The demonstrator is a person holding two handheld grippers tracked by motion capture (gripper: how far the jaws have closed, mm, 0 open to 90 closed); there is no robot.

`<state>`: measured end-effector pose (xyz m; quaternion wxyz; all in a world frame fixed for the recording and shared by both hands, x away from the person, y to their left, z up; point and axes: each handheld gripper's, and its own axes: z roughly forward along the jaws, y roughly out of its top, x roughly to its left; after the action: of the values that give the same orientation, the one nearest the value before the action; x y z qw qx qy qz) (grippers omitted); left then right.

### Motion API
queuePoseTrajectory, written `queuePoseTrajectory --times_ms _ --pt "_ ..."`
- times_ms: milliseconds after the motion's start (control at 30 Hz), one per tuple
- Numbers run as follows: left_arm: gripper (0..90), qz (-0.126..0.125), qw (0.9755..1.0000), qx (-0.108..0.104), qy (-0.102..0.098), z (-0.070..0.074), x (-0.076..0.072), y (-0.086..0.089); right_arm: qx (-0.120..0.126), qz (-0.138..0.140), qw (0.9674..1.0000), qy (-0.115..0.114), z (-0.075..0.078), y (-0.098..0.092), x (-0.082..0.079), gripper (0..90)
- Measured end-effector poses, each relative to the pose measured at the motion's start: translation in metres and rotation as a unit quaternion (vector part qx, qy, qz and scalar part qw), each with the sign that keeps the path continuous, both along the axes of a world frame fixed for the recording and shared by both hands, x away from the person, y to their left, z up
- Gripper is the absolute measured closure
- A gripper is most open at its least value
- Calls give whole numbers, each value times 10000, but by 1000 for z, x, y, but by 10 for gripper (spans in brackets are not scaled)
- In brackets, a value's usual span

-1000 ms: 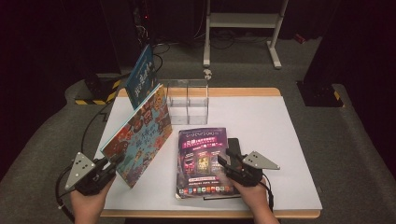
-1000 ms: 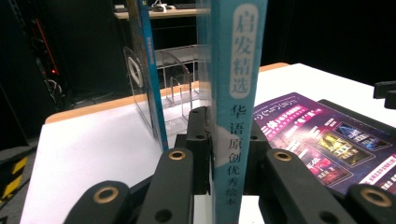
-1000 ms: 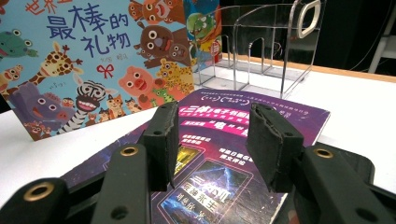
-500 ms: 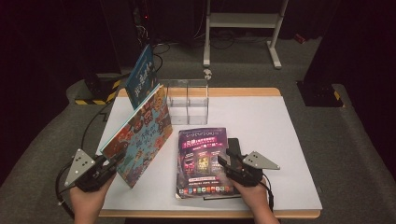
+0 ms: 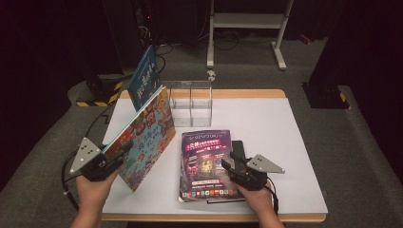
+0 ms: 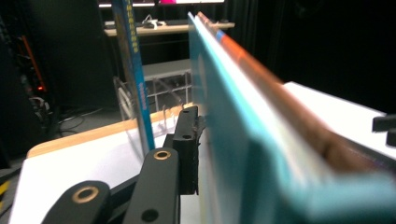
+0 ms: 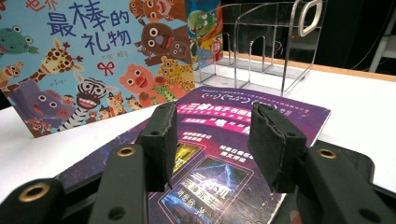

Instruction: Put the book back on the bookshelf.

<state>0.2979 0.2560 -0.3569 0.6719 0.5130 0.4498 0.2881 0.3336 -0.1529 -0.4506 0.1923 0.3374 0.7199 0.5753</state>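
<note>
The left claw (image 5: 116, 156), whose jaws have just been opening, barely pinches the tilted picture book (image 5: 145, 137) at the table's (image 5: 285, 142) 9 o'clock, so it may topple onto the magazine (image 5: 204, 164) under the half-open, empty right claw (image 5: 230, 166).

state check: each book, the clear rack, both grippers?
Picture book: tilted up on its lower edge, between the left gripper's fingers.
Left gripper: at the picture book's edge; jaws have just been opening; whether the fingers press it, cannot tell.
Purple book: flat on the table, closed.
Right gripper: open, nothing between the fingers, over the purple book.
Blue book: upright, by the clear rack.
Clear rack: upright, compartments empty.
</note>
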Motion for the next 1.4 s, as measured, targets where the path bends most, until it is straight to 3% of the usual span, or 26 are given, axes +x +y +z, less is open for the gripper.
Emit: queuePoseTrajectory --times_ms 100,300,733,867,1133,1267,1400 --pt "692 11 10000 -64 9 3 2 -2 -8 2 10000 3 0 0 0 514" --pt "753 210 9997 86 81 5 4 -4 -12 12 10000 1 0 0 -1 512" --pt "802 335 9992 -106 198 7 4 -7 10 5 10000 11 0 0 -2 509" --pt "809 248 9994 176 173 10 3 -14 23 7 10000 0 1 -1 -2 510" --pt "813 114 9984 466 291 33 23 -28 49 30 10000 -31 2 0 -3 510" --pt "813 125 9985 286 456 46 39 -23 64 32 10000 -42 3 -2 -3 511" --pt "814 259 9986 164 421 56 42 -16 96 7 9999 -60 4 -4 -3 513"
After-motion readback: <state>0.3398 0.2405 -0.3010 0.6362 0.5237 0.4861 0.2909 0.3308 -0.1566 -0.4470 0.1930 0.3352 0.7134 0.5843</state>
